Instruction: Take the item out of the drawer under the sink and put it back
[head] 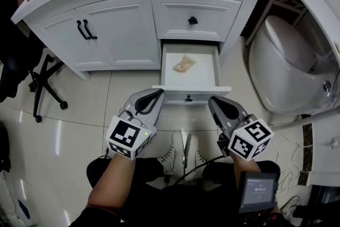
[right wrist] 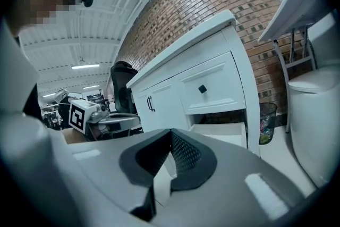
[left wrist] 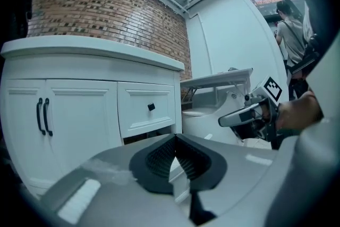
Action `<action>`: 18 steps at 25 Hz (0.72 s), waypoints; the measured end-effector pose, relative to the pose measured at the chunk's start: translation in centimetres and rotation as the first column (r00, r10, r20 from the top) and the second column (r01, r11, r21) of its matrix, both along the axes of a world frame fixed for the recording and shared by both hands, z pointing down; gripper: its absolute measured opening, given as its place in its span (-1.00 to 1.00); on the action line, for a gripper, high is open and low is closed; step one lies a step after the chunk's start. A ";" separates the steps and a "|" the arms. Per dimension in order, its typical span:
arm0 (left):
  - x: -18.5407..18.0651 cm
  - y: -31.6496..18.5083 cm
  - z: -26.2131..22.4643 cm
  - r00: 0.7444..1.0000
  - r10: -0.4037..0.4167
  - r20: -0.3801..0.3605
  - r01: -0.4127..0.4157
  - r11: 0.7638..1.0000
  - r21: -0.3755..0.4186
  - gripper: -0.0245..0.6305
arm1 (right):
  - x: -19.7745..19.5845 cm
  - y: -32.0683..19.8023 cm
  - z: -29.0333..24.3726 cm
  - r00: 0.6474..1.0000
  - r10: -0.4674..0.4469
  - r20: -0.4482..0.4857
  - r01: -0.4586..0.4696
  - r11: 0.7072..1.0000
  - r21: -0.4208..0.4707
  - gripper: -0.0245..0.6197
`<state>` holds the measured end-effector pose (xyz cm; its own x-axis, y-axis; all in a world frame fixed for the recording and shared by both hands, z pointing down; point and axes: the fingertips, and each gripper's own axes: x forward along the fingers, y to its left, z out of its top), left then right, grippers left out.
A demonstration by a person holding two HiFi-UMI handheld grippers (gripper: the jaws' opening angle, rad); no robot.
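Observation:
The lower drawer [head: 191,87] of the white vanity stands pulled open. A small beige crumpled item [head: 184,64] lies in it toward the back left. My left gripper [head: 158,93] hovers just in front of the drawer's left front corner, shut and empty. At the drawer's right front corner my right gripper [head: 213,100] is also shut with nothing in it. In the left gripper view the ribbed pads [left wrist: 162,157] meet at the tip. The right gripper view shows the open drawer [right wrist: 226,138] beyond its closed pads [right wrist: 183,154].
The upper drawer [head: 193,20] with a black knob is closed, as are the cabinet doors [head: 106,34]. A white toilet [head: 287,66] stands to the right, an office chair [head: 45,87] to the left. A waste bin [right wrist: 268,119] sits beside the vanity. The person's shoes [head: 183,151] are below the drawer.

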<state>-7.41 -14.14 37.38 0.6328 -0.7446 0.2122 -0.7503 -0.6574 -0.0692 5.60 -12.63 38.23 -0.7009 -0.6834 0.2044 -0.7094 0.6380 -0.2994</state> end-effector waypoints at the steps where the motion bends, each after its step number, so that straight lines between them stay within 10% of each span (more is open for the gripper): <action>1: -0.2 -0.7 -0.2 0.999 0.007 0.035 -0.008 1.000 0.025 -0.91 | -0.1 -0.1 0.0 1.000 -0.003 0.003 0.003 1.000 0.000 -0.90; 18: 3.1 -13.7 4.4 0.920 0.166 0.356 -0.178 0.984 0.000 -0.78 | -0.2 -2.3 1.2 0.999 -0.012 0.034 0.013 1.000 -0.023 -0.90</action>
<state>-4.32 -27.83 41.78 0.6401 -0.6410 0.4235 -0.5490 -0.7673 -0.3316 5.44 -14.95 39.41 -0.7163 -0.6697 0.1961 -0.6905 0.6396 -0.3378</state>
